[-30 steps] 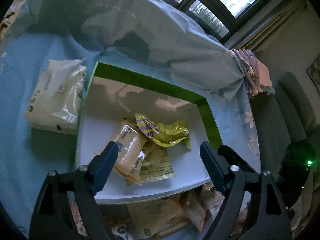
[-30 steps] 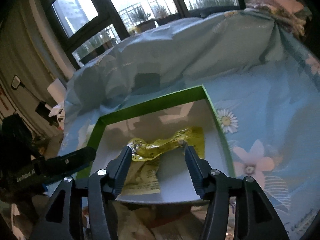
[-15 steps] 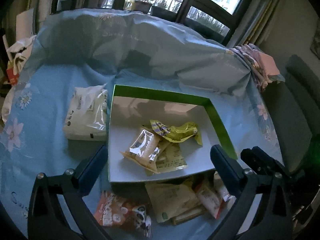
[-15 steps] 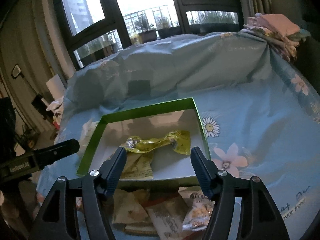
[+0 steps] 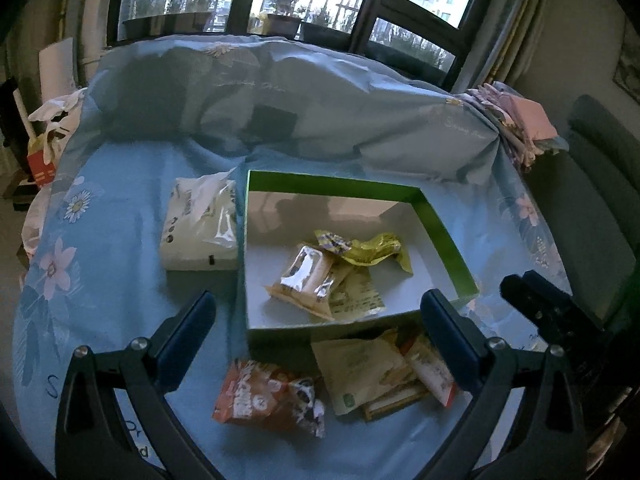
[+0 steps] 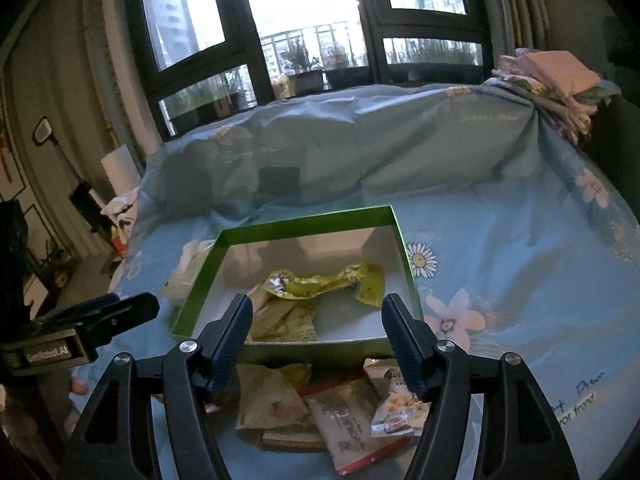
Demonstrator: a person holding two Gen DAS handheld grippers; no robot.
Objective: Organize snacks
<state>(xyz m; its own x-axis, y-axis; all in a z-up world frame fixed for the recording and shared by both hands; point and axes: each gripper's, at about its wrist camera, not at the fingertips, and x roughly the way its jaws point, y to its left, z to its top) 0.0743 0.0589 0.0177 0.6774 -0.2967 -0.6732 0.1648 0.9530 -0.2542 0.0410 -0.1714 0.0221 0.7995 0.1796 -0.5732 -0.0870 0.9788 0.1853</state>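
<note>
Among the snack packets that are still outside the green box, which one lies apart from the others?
The orange packet. It lies alone on the blue cloth, toward the left in the left wrist view, while the other loose packets are heaped together in a pile before the green box.

My left gripper (image 5: 320, 322) has matte black triangular arms with cut-out windows, silver screws at the pivots, and dark blue ribbed pads on the fingers (image 5: 188, 334). My right gripper (image 6: 316, 328) is built the same. In its view the left one's body carries a plate lettered "GenRobot.AI".
</note>
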